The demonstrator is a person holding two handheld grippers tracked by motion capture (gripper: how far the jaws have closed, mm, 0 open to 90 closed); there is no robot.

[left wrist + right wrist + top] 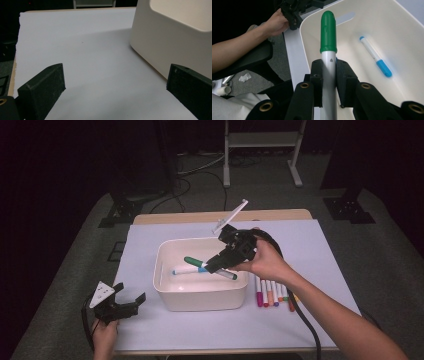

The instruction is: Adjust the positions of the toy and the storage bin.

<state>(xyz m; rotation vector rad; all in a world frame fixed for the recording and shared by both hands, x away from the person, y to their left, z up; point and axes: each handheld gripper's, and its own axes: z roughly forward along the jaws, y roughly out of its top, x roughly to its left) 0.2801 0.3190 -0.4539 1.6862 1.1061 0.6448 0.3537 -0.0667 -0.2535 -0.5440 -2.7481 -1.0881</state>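
Black right claw (329, 75) clenched around smooth green-capped marker (328, 32) over glossy rounded tub (407, 30); left claw (116, 85) released.

Dark room, grey carpet (70, 270), white frame stand (262, 150) beyond a paper-covered table (300, 240).

Tub (200, 295) mid-tabletop (150, 330), markers to its right.
One marker (375, 57) lies in the tub; a row of markers (274, 295) lies beside its right wall, toward the tabletop's near edge.

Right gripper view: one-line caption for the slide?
Right gripper shut on a green-capped marker, held over the white bin where a blue-capped marker lies.
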